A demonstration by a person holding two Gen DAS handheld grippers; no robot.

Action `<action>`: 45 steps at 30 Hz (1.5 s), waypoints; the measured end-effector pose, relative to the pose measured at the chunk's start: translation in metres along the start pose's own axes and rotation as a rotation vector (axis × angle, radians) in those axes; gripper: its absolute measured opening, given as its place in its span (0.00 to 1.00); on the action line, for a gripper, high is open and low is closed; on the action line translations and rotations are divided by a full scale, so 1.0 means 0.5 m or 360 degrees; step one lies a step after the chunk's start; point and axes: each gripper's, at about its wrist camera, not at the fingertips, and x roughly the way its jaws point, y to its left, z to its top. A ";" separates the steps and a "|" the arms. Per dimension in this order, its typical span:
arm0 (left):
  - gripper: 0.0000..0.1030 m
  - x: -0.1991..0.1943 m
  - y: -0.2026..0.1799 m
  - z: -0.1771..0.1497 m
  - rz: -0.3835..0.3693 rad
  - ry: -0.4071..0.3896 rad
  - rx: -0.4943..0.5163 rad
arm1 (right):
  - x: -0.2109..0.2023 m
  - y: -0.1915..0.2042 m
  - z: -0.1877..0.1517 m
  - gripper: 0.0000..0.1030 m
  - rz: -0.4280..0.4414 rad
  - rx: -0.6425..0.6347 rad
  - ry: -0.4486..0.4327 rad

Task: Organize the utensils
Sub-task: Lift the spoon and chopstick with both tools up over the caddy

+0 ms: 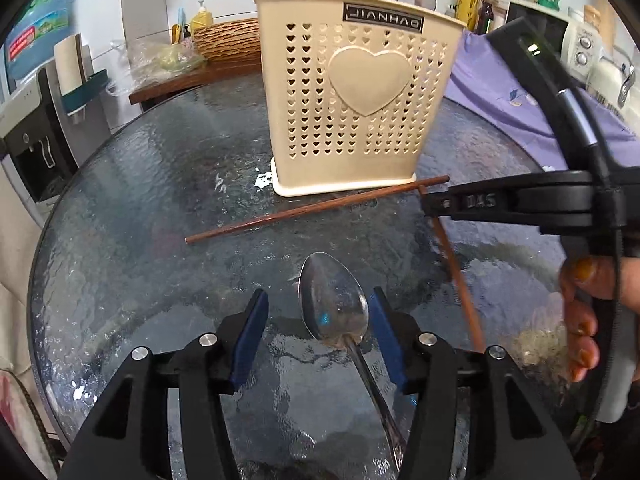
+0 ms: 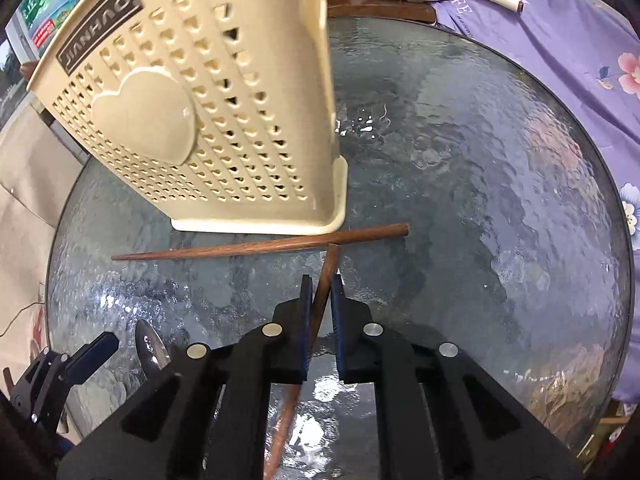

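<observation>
Utensil holder marked "JIANHAO" stands beyond both tongs; left tongs released around the spoon, right tongs grasping a chopstick.

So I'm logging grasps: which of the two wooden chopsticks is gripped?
The chopstick clamped between the right gripper pads, pointing toward the holder. The other chopstick lies flat along the holder's base, untouched.

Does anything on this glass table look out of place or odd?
Yes. One chopstick lies loose before the utensil holder, and a spoon lies on the table. White specks beside the holder look like spills.
</observation>
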 end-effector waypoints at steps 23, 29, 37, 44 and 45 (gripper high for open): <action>0.36 -0.010 -0.008 0.028 -0.0007 -0.0044 -0.0026 | -0.117 -0.051 -0.058 0.07 0.0216 0.0045 -0.0250; 0.36 -0.079 -0.001 0.047 -0.0090 -0.0219 -0.0011 | -0.199 -0.037 -0.060 0.07 0.0319 -0.0006 -0.0417; 0.36 -0.151 -0.013 0.060 -0.0148 -0.0370 0.0067 | -0.327 -0.004 -0.076 0.07 0.0417 -0.0169 -0.0658; 0.36 -0.170 -0.005 0.059 -0.0215 -0.0400 0.0065 | -0.386 0.002 -0.094 0.07 0.0459 -0.0254 -0.0751; 0.36 -0.172 -0.002 0.058 -0.0234 -0.0397 0.0061 | -0.393 0.006 -0.097 0.07 0.0461 -0.0263 -0.0764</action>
